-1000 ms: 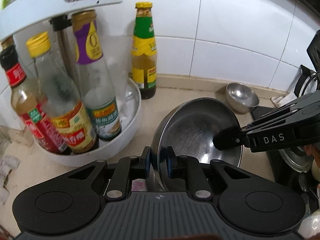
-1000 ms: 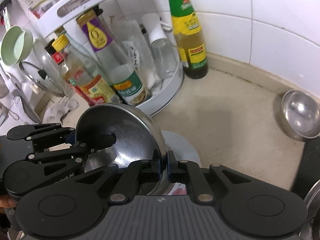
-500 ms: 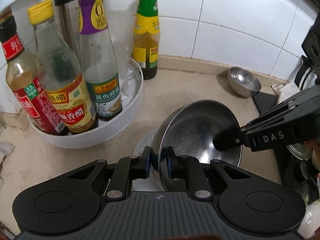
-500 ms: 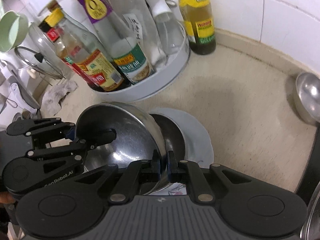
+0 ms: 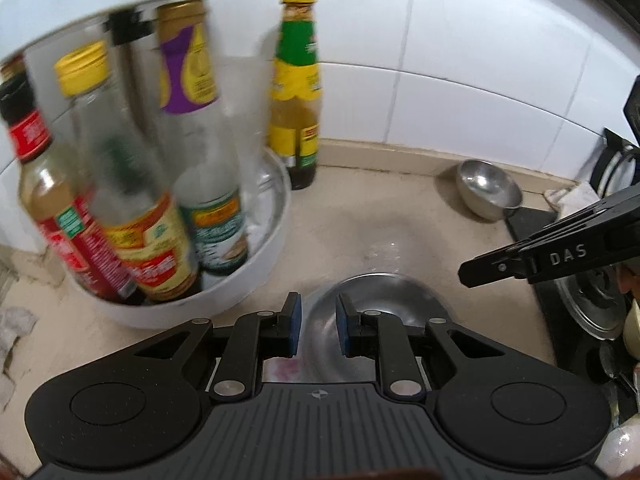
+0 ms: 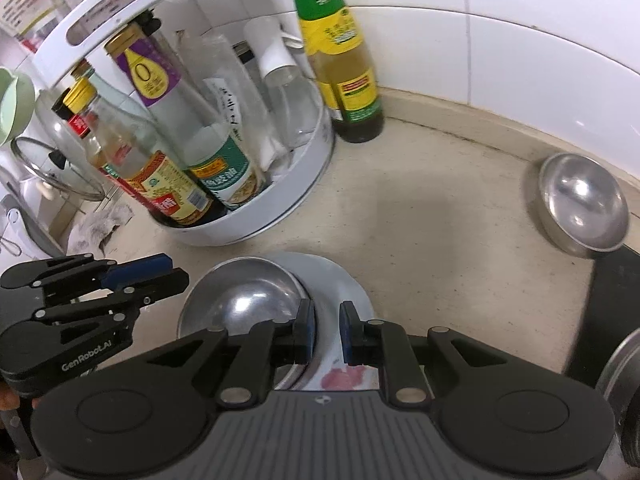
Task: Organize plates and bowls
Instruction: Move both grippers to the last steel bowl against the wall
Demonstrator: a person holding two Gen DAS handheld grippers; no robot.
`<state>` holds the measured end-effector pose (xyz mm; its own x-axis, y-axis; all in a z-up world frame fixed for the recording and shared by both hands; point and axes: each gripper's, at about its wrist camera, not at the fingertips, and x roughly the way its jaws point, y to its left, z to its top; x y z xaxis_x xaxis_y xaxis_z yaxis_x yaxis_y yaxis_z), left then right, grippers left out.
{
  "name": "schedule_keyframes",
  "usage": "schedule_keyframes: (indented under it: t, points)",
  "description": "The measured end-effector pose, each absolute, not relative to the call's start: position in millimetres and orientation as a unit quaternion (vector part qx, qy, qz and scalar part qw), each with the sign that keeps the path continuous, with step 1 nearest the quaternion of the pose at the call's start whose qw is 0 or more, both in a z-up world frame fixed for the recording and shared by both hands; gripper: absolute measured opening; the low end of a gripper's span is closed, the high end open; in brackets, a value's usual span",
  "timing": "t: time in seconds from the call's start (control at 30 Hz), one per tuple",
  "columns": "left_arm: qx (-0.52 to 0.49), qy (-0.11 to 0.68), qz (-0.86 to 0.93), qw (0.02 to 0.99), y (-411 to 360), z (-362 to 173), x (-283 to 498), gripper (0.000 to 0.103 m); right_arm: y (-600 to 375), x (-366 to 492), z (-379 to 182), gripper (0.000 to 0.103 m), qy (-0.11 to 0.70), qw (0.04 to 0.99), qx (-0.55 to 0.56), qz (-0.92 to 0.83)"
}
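Fingers (image 5: 294,322) of the left gripper (image 5: 318,322) had just let go, with blue pads a little way apart and nothing pinched between. Same for the right gripper (image 6: 326,330): jaws had just been opening, slightly parted, holding nothing. Had both gripped the big steel bowl (image 6: 240,304) by its rim a second earlier. Now sat on the pale plate (image 6: 344,284), down on the counter (image 6: 440,220) beside the white bottle rack (image 6: 296,188). Looked like a finished stacking step. Left one small steel bowl (image 6: 582,204) well apart near the wall, likely the next to fetch. Bottles in the left view were blurred.
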<state>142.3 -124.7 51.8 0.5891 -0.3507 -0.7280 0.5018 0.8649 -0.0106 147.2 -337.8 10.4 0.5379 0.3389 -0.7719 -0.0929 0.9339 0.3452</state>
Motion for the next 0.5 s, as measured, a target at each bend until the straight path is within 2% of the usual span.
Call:
schedule_keyframes:
  t: [0.5]
  points:
    - [0.135,0.374,-0.304,0.866,-192,55,131,0.027,-389,114,10,0.015,0.449,0.874,0.168,0.083]
